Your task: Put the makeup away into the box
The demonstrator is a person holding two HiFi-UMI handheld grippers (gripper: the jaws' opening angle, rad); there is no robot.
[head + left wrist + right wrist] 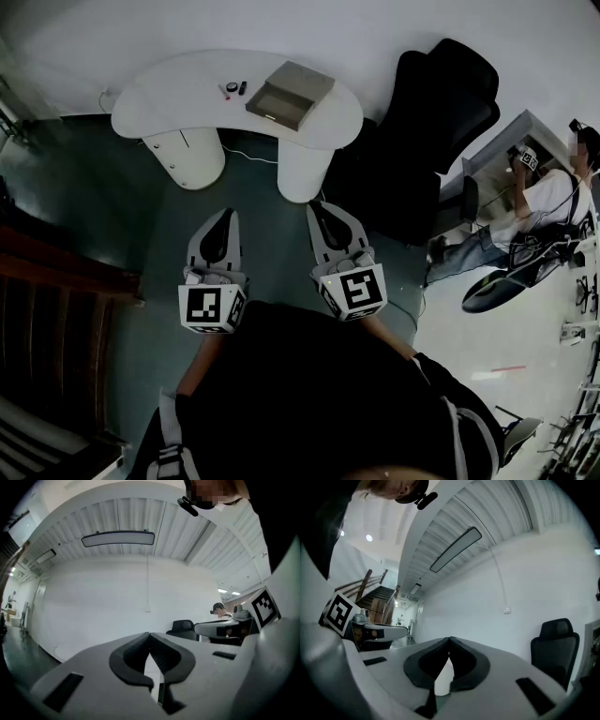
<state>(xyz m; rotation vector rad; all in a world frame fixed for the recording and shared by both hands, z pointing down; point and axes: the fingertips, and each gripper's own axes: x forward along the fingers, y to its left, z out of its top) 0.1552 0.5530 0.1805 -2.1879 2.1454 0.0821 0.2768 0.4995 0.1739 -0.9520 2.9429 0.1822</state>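
Fingers (129, 660): left gripper (228, 217) closed empty, right gripper (317, 208) closed empty | makeup (234, 88) far ahead on table (169, 92), beside box (291, 94)

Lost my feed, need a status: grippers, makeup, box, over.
Shut and empty: left gripper, right gripper, short of table. Untouched makeup on table, left of box. Off to the right, black chair.
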